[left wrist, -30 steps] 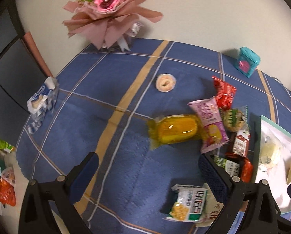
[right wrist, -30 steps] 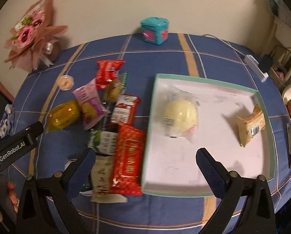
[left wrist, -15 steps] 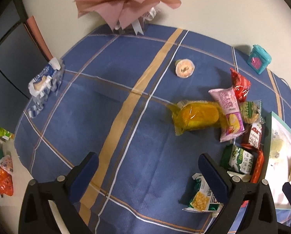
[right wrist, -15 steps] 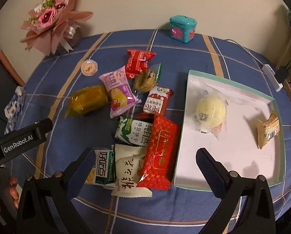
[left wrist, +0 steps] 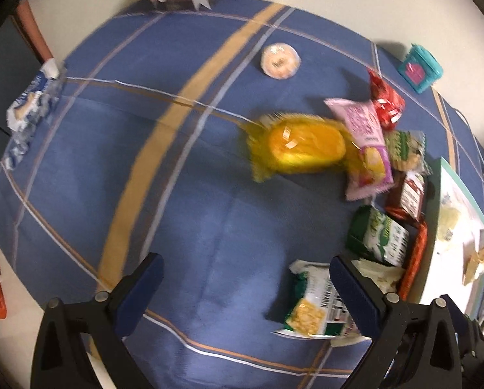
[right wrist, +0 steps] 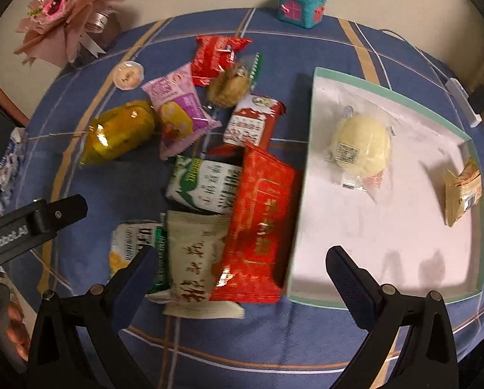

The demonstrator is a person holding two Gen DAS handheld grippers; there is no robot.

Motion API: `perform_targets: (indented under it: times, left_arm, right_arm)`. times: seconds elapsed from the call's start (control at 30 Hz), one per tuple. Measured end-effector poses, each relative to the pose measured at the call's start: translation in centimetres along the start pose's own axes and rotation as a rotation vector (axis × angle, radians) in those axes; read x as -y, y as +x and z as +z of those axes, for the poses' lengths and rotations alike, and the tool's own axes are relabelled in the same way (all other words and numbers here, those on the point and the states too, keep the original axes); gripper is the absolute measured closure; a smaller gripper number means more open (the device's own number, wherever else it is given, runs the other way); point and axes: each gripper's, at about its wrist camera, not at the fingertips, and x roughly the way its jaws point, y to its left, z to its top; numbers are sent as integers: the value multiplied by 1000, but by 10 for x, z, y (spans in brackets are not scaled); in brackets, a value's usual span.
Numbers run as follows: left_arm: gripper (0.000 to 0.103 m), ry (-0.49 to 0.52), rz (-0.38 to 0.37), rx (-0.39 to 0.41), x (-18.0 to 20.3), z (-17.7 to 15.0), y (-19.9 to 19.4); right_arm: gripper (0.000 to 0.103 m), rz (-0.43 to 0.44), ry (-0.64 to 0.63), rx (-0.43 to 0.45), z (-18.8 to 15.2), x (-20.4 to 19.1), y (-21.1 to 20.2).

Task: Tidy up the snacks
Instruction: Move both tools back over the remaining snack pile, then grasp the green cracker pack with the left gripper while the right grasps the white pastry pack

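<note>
Both grippers spread wide, holding nothing. Right gripper (right wrist: 238,278) hangs just above the near end of the snack pile: beige packet (right wrist: 194,259) and big red packet (right wrist: 261,220) sit directly ahead, long axes running away from it, roughly in line with the fingers. White tray (right wrist: 387,246) touches the red packet's right edge, holding a round bun (right wrist: 360,149) and a tan packet (right wrist: 462,191). Left gripper (left wrist: 245,278) is over bare cloth, the pile off to its right. Right hand looks nearer; probably a short rightward carry.
</note>
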Motion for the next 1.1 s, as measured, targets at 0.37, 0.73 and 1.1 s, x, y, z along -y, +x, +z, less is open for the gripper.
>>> perform_targets:
  times: [0.37, 0.73, 1.1]
  left_arm:
    - [0, 67, -66, -55, 40, -6, 12]
    - [19, 135, -78, -130, 80, -22, 33]
    - [47, 99, -76, -130, 72, -30, 37]
  right_arm:
    - [1, -53, 79, 6, 3, 36, -13]
    - [1, -54, 171, 3, 11, 68, -17]
    - [1, 50, 97, 52, 11, 39, -23]
